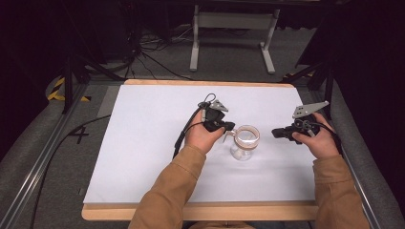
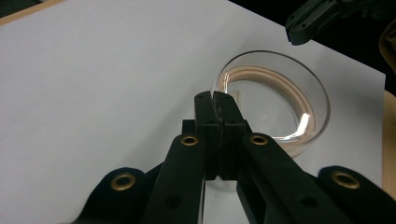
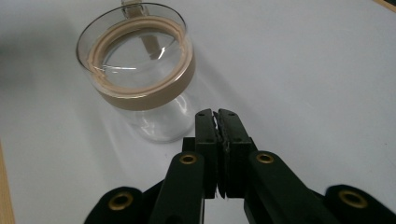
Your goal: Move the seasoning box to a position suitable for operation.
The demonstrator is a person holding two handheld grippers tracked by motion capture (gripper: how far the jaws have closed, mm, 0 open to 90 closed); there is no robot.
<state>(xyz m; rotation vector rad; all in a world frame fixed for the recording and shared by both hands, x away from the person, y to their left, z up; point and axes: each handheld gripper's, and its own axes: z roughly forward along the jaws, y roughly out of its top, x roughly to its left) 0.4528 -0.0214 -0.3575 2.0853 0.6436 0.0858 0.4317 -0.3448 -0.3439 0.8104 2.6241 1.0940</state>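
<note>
Both forearms, in tan sleeves, come in from the six o'clock edge of the high view and angle toward the middle of the white sheet (image 1: 143, 143) that covers the wooden table (image 1: 200, 211). The left hand (image 1: 203, 137) curls around the left gripper (image 1: 228, 127), which points toward three o'clock at the glass jar (image 1: 244, 142). In the left gripper view its jaws are pressed together with nothing visible between them, their tips at the near rim of the jar; whether they touch the glass I cannot tell. The right hand (image 1: 321, 142) holds the right gripper (image 1: 277, 133) pointing toward nine o'clock, near the jar but apart from it. In the right gripper view its jaws are also closed on nothing, with the jar up at eleven o'clock from their tips.

The jar stands upright near the centre of the sheet, between the two grippers, clear glass with a tan band around its mouth and a small glass handle on the left gripper's side.

A dark mark like the figure 4 (image 1: 79, 135) lies on the grey surface at nine o'clock from the table. No lettering is readable on the jar or grippers.
</note>
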